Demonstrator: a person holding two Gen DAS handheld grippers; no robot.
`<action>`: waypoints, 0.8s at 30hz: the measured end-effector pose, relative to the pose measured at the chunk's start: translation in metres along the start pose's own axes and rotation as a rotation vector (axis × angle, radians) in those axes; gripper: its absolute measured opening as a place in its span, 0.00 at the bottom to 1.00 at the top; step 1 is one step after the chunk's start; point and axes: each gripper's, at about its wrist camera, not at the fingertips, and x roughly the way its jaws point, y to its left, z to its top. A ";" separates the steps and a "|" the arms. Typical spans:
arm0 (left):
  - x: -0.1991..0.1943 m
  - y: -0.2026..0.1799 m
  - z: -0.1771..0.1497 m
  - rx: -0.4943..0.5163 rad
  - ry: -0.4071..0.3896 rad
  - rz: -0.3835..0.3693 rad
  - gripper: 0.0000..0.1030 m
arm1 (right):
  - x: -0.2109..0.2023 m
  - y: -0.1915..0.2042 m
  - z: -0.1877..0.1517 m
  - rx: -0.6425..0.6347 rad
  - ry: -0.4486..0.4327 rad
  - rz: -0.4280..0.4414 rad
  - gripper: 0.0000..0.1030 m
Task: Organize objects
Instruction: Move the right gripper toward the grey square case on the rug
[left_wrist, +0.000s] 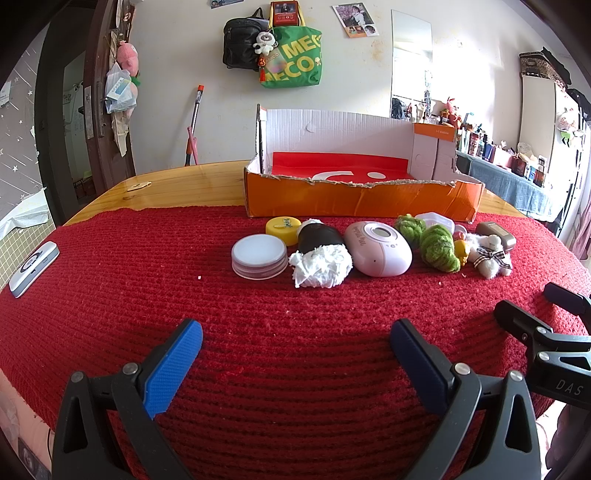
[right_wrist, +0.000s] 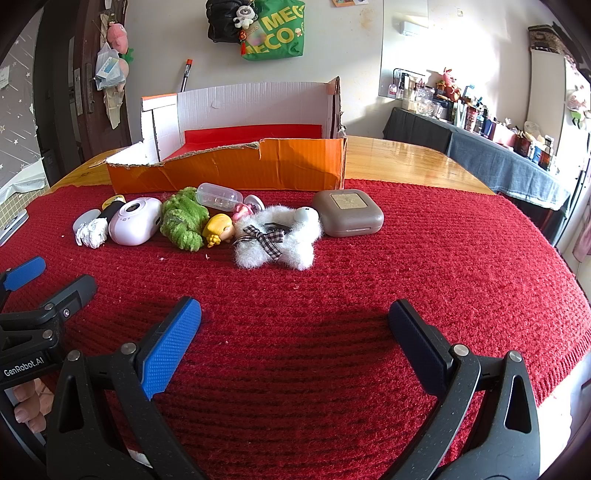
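An open orange cardboard box (left_wrist: 362, 201) (right_wrist: 229, 171) with a red floor stands at the back of the red mat. In front of it lies a row of small items: a white round lid (left_wrist: 259, 255), a yellow lid (left_wrist: 283, 229), a dark roll with white tissue (left_wrist: 319, 254), a pink oval device (left_wrist: 378, 253) (right_wrist: 135, 220), green fuzzy pieces (left_wrist: 437, 247) (right_wrist: 183, 219), a yellow-haired doll (right_wrist: 218, 229), a white fluffy toy with a checked bow (right_wrist: 275, 238), a clear capsule (right_wrist: 218, 195) and a grey-brown case (right_wrist: 347, 212). My left gripper (left_wrist: 295, 336) and right gripper (right_wrist: 295, 317) are open and empty, near the mat's front.
The red knitted mat (left_wrist: 147, 277) covers a wooden table (right_wrist: 399, 158). A white-grey remote (left_wrist: 33, 267) lies at the mat's left edge. A cluttered side table (right_wrist: 498, 147) stands at the right. Bags (left_wrist: 291, 55) hang on the wall behind.
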 end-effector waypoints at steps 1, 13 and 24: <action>0.000 0.000 0.000 0.000 0.000 0.000 1.00 | 0.000 0.000 0.000 0.000 0.000 0.000 1.00; 0.000 0.000 0.000 0.000 0.002 -0.005 1.00 | -0.001 0.001 0.000 0.001 -0.001 0.000 1.00; -0.007 0.015 0.025 -0.020 -0.001 -0.040 1.00 | -0.006 -0.014 0.013 0.016 -0.011 0.010 1.00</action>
